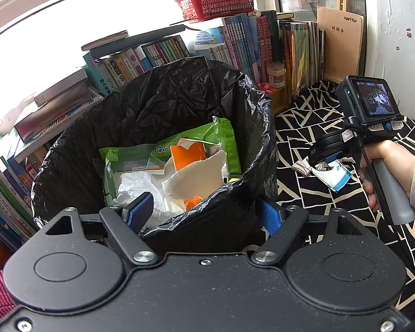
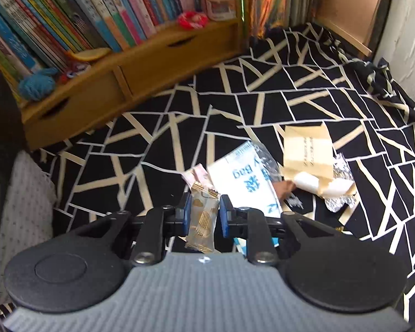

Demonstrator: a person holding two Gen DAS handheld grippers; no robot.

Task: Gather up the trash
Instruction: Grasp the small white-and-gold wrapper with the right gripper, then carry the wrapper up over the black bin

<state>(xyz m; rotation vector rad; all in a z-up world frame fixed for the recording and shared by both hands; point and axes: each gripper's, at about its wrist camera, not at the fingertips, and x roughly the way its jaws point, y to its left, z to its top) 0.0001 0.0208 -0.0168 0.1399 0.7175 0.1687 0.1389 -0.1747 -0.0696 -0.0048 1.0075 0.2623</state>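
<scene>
Hands first: my right hand (image 1: 384,166) grips the grey handle of the right gripper (image 2: 205,215), which tilts steeply down over the black-and-cream patterned cloth (image 2: 235,96). Its blue-padded fingers (image 2: 186,215) stand close together with a small tan snack wrapper (image 2: 202,218) upright between them; the left pad touches the wrapper, while on the right I cannot tell whether the pad presses it or leaves a sliver of gap. Just beyond lies the rest of the trash on the cloth: a white-and-blue plastic bag (image 2: 243,182), a torn beige paper (image 2: 308,152), and a crumpled silver foil (image 2: 343,193) near it.

My left gripper (image 1: 204,213) points down at a shallower slant. Its fingers (image 1: 141,213) are part-way open and straddle the near rim of the bin lined with a black trash bag (image 1: 163,105), one pad inside the bag and the other outside against the liner. Whether they pinch the rim I cannot tell. Inside lie a green packet (image 1: 224,138), an orange scrap (image 1: 185,156) and white crumpled paper (image 1: 141,185).
</scene>
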